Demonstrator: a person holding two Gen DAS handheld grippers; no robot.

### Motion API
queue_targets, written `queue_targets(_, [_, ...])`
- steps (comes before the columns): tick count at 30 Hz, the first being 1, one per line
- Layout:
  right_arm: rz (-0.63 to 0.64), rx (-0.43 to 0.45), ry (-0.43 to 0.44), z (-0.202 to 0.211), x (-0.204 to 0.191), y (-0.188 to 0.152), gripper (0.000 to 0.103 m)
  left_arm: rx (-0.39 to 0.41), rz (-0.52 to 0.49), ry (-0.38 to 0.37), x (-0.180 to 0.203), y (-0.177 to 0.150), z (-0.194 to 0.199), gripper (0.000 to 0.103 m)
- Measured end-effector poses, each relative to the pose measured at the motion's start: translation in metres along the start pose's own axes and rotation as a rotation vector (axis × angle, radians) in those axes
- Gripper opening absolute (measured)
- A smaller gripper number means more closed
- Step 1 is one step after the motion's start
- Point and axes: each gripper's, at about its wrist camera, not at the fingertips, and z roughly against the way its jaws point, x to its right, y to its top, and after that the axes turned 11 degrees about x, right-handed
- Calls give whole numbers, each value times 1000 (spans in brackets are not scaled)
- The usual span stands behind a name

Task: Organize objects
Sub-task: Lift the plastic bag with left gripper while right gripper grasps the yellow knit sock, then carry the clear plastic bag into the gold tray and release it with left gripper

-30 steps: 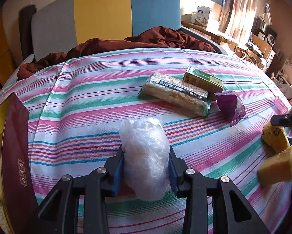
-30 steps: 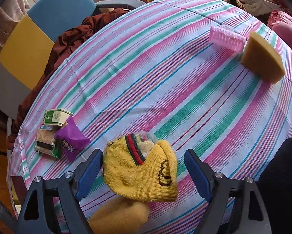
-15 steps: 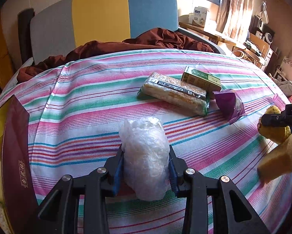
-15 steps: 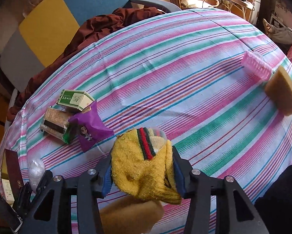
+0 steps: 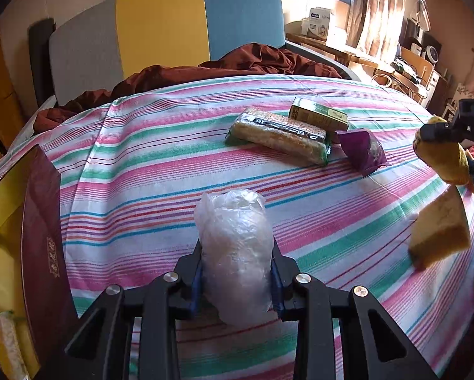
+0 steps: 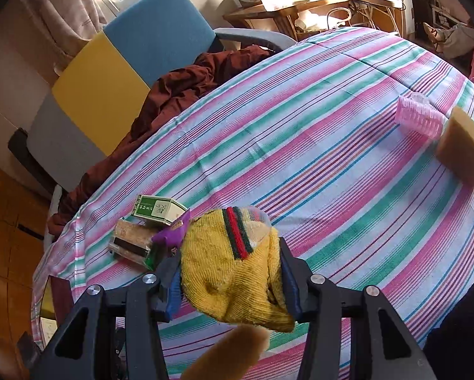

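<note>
My left gripper [image 5: 235, 280] is shut on a crumpled clear plastic bag [image 5: 233, 250] just above the striped tablecloth [image 5: 161, 171]. My right gripper [image 6: 230, 280] is shut on a yellow sock [image 6: 230, 272] with red and green bands, held above the cloth; it shows at the right edge of the left wrist view [image 5: 443, 161]. A cracker pack [image 5: 278, 134], a green box [image 5: 317, 115] and a purple snack packet [image 5: 362, 150] lie together at mid table. A yellow sponge [image 5: 439, 232] lies below the sock.
A dark red box with a yellow inside [image 5: 40, 253] stands at the table's left edge. A pink hair roller [image 6: 419, 118] and a second sponge wedge [image 6: 463, 155] lie at the far right. A brown cloth [image 5: 205, 69] lies on the chair behind the table.
My right gripper closed on the yellow sock and lifted it off the table, moving toward the snack group. My left gripper kept its hold on the plastic bag, nearly still.
</note>
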Motion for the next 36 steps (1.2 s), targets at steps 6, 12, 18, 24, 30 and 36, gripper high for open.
queue_targets(6, [29,-20,-43,1,1,-4,50,-23,26,-13,-3,-7,16,32])
queue_targets(12, [45,-2,-53,8,3,0,50,11,18,-31,-3,-8,42,32])
queue_targets(18, [52,9,-54,7,1,4,50,66,40,-33,-17,3,72,32])
queue_targets(24, [70,24,-60,8,-3,4,50,98,104,20,-52,9,95,32])
queue_targets(30, [94,35,-58,12,-7,2,50,120,218,113,-116,12,115,32])
queue_targets(36, [105,35,-56,13,-9,1,50,134,355,215,-192,7,136,32])
